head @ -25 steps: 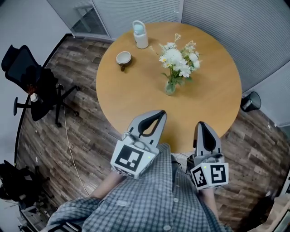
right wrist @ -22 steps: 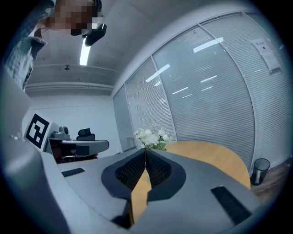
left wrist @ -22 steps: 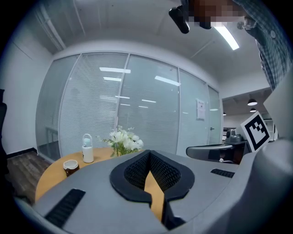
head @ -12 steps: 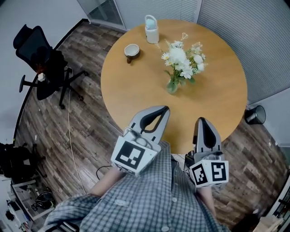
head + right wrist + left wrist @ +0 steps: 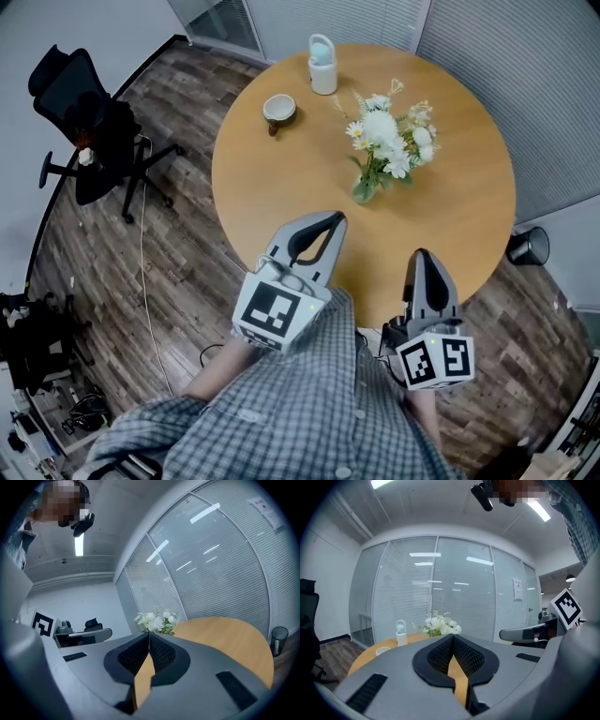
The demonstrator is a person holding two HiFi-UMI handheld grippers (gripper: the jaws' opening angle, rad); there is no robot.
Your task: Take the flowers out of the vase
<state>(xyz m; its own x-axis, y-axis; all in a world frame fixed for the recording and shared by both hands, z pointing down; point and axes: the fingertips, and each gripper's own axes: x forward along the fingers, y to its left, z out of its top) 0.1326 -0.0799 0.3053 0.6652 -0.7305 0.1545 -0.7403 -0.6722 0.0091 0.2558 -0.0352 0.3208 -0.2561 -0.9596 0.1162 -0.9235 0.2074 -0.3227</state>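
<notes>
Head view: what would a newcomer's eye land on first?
The white flowers in a small glass vase, standing near the middle of the round wooden table. Next, the left gripper and right gripper at the table's near edge, both shut and empty, short of the vase.

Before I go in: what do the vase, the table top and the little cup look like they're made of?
Vase: probably clear glass; the green stems show through it.
Table: wood or wood-look laminate, smooth and matt light brown, with no grain visible.
Cup: glazed ceramic by its look, with a white rim and a darker inside; too small to be sure.
</notes>
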